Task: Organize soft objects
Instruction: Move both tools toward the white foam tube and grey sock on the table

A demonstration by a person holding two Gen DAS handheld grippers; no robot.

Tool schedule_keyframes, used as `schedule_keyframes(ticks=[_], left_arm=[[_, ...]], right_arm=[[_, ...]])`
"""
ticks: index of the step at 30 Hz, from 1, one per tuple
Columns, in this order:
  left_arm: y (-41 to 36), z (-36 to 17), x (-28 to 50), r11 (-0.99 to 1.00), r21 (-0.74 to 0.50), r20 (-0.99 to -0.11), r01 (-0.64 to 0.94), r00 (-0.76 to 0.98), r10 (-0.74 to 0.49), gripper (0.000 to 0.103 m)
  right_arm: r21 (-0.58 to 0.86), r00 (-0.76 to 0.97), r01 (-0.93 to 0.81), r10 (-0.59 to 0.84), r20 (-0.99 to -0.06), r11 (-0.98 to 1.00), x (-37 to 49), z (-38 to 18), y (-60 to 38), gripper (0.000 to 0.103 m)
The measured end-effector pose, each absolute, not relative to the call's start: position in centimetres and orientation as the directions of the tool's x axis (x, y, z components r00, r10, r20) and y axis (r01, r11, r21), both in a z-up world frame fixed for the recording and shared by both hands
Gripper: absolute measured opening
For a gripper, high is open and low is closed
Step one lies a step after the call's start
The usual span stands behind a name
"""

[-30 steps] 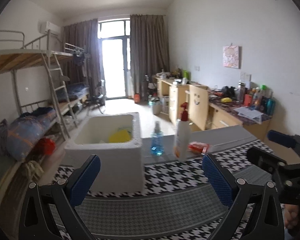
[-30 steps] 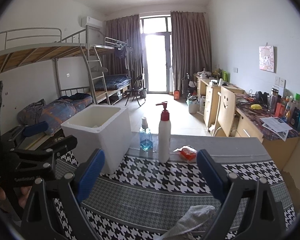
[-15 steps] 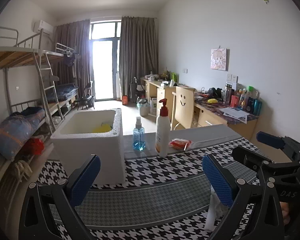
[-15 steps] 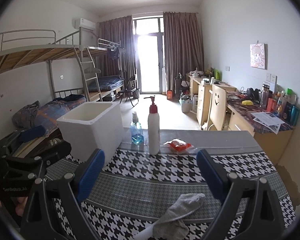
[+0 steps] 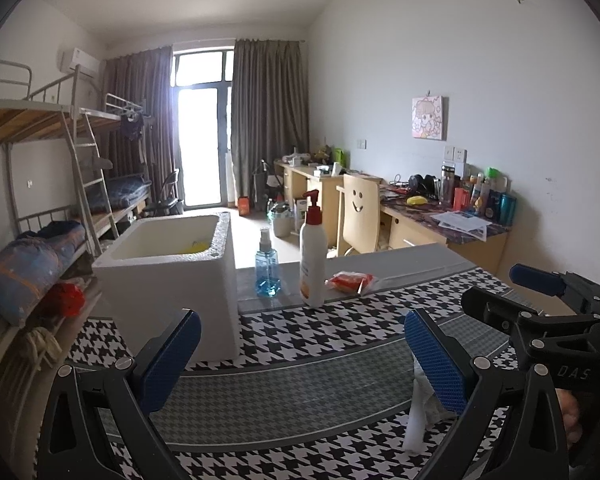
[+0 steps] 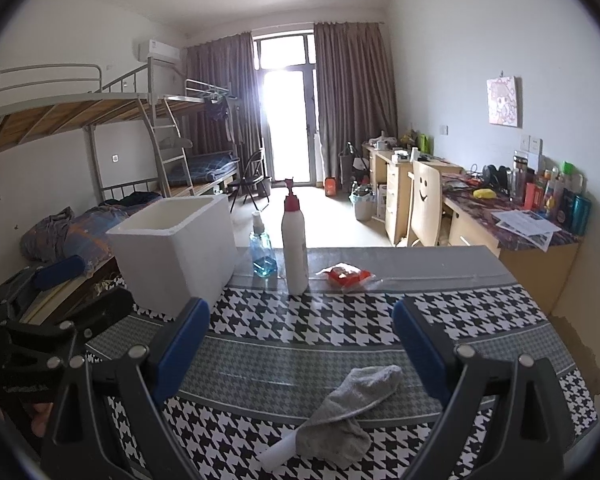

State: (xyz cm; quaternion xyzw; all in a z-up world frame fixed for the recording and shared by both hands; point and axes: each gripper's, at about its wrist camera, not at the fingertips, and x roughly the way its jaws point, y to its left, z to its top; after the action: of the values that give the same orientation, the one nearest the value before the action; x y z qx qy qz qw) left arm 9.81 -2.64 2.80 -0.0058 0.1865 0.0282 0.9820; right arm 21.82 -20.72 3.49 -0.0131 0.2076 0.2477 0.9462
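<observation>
Both pairs of jaws stand spread wide with nothing between them. The right gripper (image 6: 300,344) hangs above the near part of the table, and a grey sock (image 6: 352,412) lies crumpled on the houndstooth tablecloth (image 6: 340,320) just below and slightly ahead of its fingertips, a white rolled end poking out toward the camera. A second ago only a sliver of that sock showed at the bottom edge of the right wrist view; now the whole of it lies between the blue pads (image 6: 182,336) — the gripper has drawn back and tipped down onto it.

The left gripper (image 5: 300,356) has pulled back too. In its view the white foam box (image 5: 172,284) sits further beyond the left jaw than it did, with something yellow (image 5: 198,247) low inside it, and the sock's pale end now peeks out by the right pad.

Beyond both sets of jaws stand a pump bottle (image 5: 313,256), a blue spray bottle (image 5: 267,268) and a red packet (image 5: 350,281), all well apart from the sock.

My reading: one soft item is probably already in the box, and the sock is next. The right gripper looks lined up to drop and close on it, then carry it left to the box.
</observation>
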Motion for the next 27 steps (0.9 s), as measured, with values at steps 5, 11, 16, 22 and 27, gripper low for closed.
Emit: schedule_keyframes(ticks=[5,11,16,22,27], left_arm=[[-3.1,1.5,10.2,1.000,-0.025,-0.389,-0.013,0.921,0.002,0.102],[-3.2,0.7,10.4,1.000,-0.030,-0.398,-0.003,0.917,-0.009,0.102],[-3.2,-0.2,10.5,0.999,-0.049,-0.419,0.020,0.907,-0.038,0.102],[-3.8,-1.1,10.7,0.998,-0.049,-0.444,0.040,0.894,-0.058,0.102],[-4.4,-2.0,11.1,0.997,-0.048,-0.471,0.062,0.879,-0.077,0.102]], right_arm=[[0.074,0.801,-0.451,0.440,-0.407,0.890,21.7,2.7,-21.3,0.095],[0.065,0.815,-0.425,0.413,-0.406,0.903,21.4,2.1,-22.3,0.095],[0.062,0.817,-0.404,0.391,-0.424,0.912,21.4,1.4,-22.7,0.095],[0.075,0.812,-0.389,0.380,-0.443,0.918,21.5,0.2,-23.0,0.095],[0.072,0.804,-0.380,0.368,-0.467,0.922,21.6,-0.7,-23.4,0.095]])
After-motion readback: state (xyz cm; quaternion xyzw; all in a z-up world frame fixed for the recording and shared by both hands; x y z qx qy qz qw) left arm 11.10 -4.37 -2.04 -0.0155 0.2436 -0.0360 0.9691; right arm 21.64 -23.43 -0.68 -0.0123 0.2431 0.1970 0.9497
